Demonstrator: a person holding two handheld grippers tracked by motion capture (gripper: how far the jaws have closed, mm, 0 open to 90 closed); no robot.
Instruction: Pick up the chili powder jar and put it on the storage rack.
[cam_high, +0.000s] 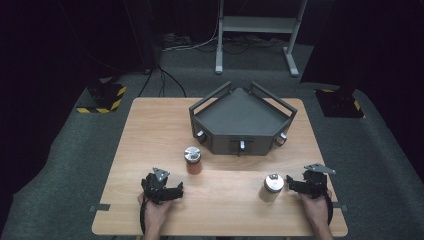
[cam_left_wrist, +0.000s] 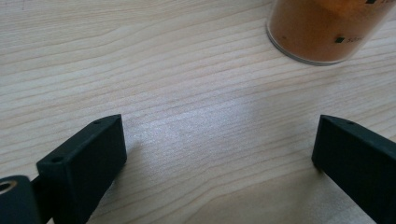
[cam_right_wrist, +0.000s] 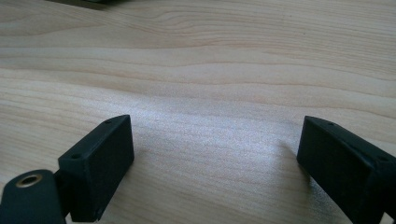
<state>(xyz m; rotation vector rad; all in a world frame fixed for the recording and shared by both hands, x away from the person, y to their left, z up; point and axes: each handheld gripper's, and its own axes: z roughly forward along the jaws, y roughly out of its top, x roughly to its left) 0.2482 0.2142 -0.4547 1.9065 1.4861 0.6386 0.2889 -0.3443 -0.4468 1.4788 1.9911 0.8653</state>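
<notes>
Nearest, the left gripper (cam_high: 176, 190) and right gripper (cam_high: 292, 184) rest on the pale, grained wooden table (cam_high: 150, 130), matte black jaws spread wide with only bare wood between them. Just beyond the left one stands a cylindrical jar of orange powder (cam_high: 193, 160); beside the right, a beige jar (cam_high: 272, 188), both metal-lidded. Farther back sits an angular dark grey tray (cam_high: 240, 112).

**Open wood ahead, two jars close by**

Bare table (cam_high: 150, 130) lies between both grippers. The orange jar (cam_high: 193, 160) stands near the left gripper (cam_high: 172, 191), the pale jar (cam_high: 272, 187) just beside the right gripper (cam_high: 292, 185). The tray (cam_high: 242, 120) blocks the far middle.
</notes>
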